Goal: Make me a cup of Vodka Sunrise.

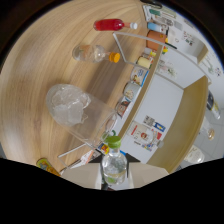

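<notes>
tilted wooden worktop (pixel 55 55) filling most of the view, shelf of small jars and cans (pixel 137 75) along its far edge. clear cup packed with ice (pixel 75 112) just beyond the fingers. further off, lying flat: orange-capped bottle (pixel 95 53), then red bottle (pixel 111 24) with white cap. closest, clamped between both pale fingers (pixel 114 179): small clear green-capped bottle (pixel 114 162), held upright.

No readable text on bottles, cans or packets
</notes>
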Motion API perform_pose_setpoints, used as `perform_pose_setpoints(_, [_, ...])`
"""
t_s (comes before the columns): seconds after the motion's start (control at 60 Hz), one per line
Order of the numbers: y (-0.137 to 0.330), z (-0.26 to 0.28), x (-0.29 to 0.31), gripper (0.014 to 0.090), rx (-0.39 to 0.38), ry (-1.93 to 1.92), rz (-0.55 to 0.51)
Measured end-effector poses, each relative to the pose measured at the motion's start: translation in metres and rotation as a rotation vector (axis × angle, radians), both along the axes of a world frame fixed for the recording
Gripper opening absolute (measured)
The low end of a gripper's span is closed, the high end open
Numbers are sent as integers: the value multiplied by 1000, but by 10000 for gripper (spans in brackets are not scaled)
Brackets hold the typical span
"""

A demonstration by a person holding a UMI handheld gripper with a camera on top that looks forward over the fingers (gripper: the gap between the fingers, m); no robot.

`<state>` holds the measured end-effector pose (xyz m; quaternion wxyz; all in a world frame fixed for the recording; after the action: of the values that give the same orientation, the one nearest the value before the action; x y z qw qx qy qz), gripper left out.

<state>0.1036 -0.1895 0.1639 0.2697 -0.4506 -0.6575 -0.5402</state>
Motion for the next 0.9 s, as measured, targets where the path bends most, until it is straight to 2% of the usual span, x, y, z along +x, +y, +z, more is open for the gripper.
perform_pose_setpoints(0.267, [-1,4,2,356,-6,-10,-23])
perform_pose_setpoints(0.383, [-5,19,2,356,25,131,-57])
perform_pose_setpoints(0.617, [-15,88,-4,358,135,889,-152])
perform_pose_setpoints(0.733, [-22,117,-2,357,154,1362,-182])
perform_pose_setpoints(0.833, [-24,119,8,357,150,1660,-181])
perform_pose_setpoints(0.9, [-21,104,21,355,168,1768,-233])
